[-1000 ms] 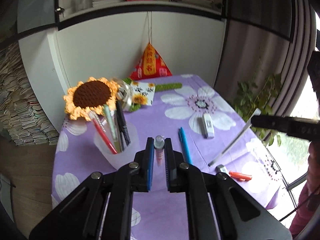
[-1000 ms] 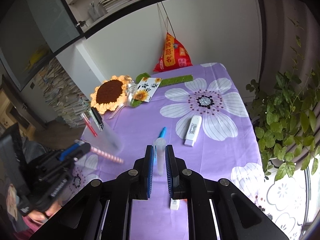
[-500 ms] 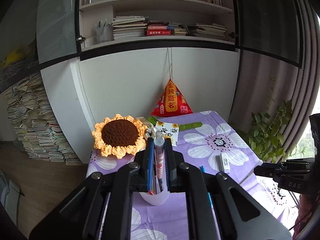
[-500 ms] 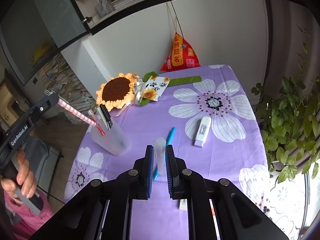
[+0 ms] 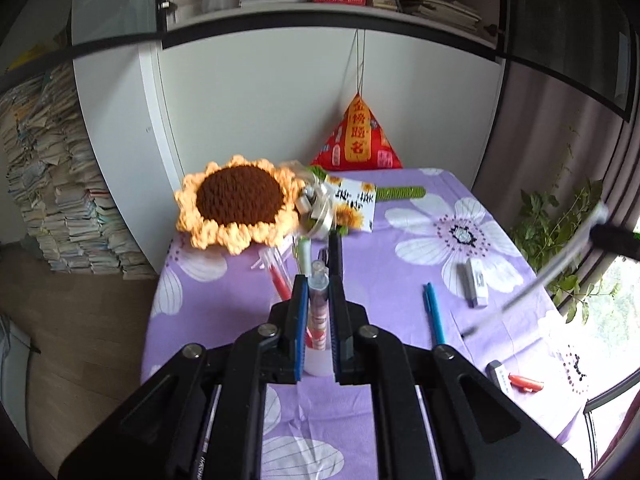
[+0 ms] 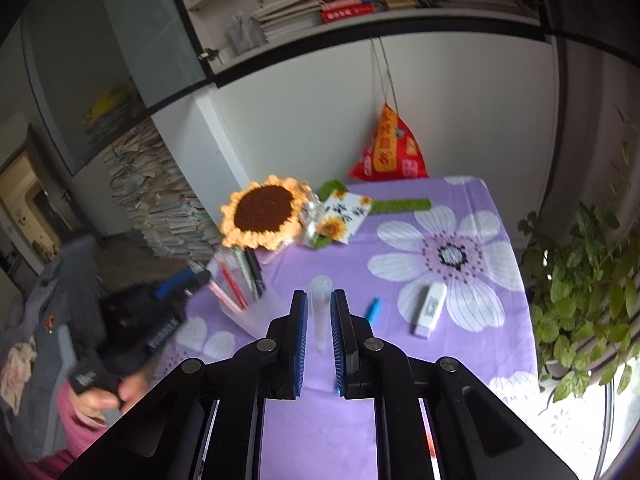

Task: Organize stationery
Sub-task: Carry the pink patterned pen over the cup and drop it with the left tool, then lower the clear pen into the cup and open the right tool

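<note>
Since half a second ago my left gripper has tipped down over the translucent pen cup, which now sits right behind its fingers, and my right gripper has come up off the purple tablecloth.

My left jaws are clamped narrow on the pink striped pen, which stands upright between the pads with its clear cap poking just past the tips and its lower end over the cup's mouth. Whether it touches the cup I cannot tell; my fingers cover most of the rim.

My right jaws are pinched on the clear pen, upright between the pads; its lower part is hidden by my own frame. In the left view it is a blurred streak. The blue pen and white correction tape lie on the cloth, well apart from the cup.
</note>
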Demonstrator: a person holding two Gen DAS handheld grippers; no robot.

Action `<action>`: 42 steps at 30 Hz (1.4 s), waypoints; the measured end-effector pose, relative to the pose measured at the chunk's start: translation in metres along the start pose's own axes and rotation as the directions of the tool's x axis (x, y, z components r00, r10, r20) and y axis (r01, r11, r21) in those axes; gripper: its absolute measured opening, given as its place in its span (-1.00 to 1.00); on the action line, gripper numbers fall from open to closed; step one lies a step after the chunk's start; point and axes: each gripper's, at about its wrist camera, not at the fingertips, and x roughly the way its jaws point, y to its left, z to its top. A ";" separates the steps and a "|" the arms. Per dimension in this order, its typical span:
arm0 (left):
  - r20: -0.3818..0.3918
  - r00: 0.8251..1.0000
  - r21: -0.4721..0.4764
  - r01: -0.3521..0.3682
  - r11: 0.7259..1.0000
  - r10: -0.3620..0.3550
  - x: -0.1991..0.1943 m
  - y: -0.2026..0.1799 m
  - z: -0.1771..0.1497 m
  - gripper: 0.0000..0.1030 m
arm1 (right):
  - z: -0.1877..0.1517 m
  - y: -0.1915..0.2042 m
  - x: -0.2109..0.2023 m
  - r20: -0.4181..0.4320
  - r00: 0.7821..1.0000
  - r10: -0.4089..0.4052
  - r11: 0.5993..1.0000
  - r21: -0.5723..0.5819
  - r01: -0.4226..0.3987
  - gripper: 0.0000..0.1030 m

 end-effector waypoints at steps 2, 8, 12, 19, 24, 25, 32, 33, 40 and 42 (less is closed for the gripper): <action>-0.008 1.000 -0.003 0.008 1.000 -0.008 0.003 0.001 -0.004 -0.85 | 0.007 0.010 0.000 0.014 1.000 0.014 1.000 -0.016 -0.014 -0.76; -0.032 0.999 -0.022 0.030 0.999 -0.031 0.009 0.007 -0.015 -0.84 | 0.021 0.040 0.015 0.018 0.998 0.062 0.996 -0.057 -0.061 -0.76; -0.024 0.998 -0.031 0.058 0.998 -0.059 0.006 0.012 -0.023 -0.84 | 0.027 0.056 0.029 0.003 0.998 0.068 0.995 -0.077 -0.067 -0.76; 0.005 0.996 -0.042 0.095 0.995 -0.094 -0.004 0.022 -0.029 -0.84 | 0.034 0.077 0.048 -0.012 0.998 0.069 0.993 -0.099 -0.070 -0.75; 0.016 0.995 -0.069 0.103 0.992 -0.102 -0.010 0.034 -0.035 -0.84 | 0.040 0.091 0.054 0.004 0.998 0.069 0.990 -0.123 -0.068 -0.76; 0.018 0.994 -0.070 0.105 0.992 -0.104 -0.011 0.036 -0.036 -0.84 | 0.042 0.094 0.055 0.007 0.998 0.069 0.989 -0.129 -0.067 -0.76; 0.024 0.993 -0.073 0.121 0.990 -0.120 -0.015 0.043 -0.043 -0.84 | 0.040 0.113 0.080 -0.009 0.999 0.031 0.982 -0.186 -0.032 -0.75; 0.024 0.993 -0.079 0.121 0.990 -0.119 -0.015 0.045 -0.045 -0.84 | 0.039 0.114 0.087 -0.028 0.999 0.029 0.982 -0.187 -0.034 -0.75; 0.009 0.993 -0.132 0.114 0.985 -0.114 -0.011 0.061 -0.053 -0.85 | 0.026 0.119 0.127 -0.126 0.992 -0.029 0.976 -0.216 0.001 -0.75; 0.003 0.994 -0.134 0.111 0.985 -0.112 -0.010 0.062 -0.054 -0.84 | 0.022 0.117 0.135 -0.148 0.988 -0.040 0.977 -0.214 0.007 -0.75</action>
